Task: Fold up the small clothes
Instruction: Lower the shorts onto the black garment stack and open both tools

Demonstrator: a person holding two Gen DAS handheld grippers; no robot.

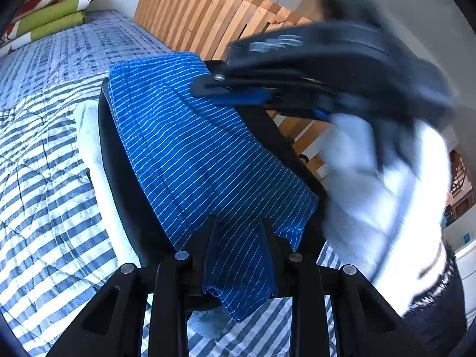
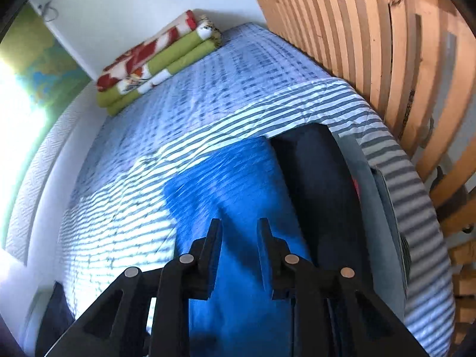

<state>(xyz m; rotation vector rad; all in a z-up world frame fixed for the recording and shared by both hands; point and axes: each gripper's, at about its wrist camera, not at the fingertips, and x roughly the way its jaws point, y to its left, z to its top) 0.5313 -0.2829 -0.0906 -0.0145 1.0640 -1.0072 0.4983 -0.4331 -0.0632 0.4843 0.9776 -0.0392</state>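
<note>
- Blue cloth with thin white stripes, a small garment point(image 1: 190, 154), hangs stretched between your two grippers above the bed point(image 1: 44, 208).
- Your left gripper point(image 1: 238, 232) has its jaws clamped on the garment's lower edge; the fabric fills the narrow gap between them and a short tail hangs below.
- In the left wrist view your right gripper point(image 1: 226, 89) is motion-blurred at the garment's upper corner, and blue cloth shows between its jaws.
- In the right wrist view the blue cloth runs between the jaws, which stand a little apart; blur hides whether the pads press on it.
- A dark garment point(image 1: 128, 178) lies under the blue one on the striped bedcover.
- Folded blankets point(image 2: 157, 62) in red, white and green sit at the far end of the bed, well apart from the garment.
- A slatted wooden frame point(image 2: 372, 44) stands along the bed's side.
</note>
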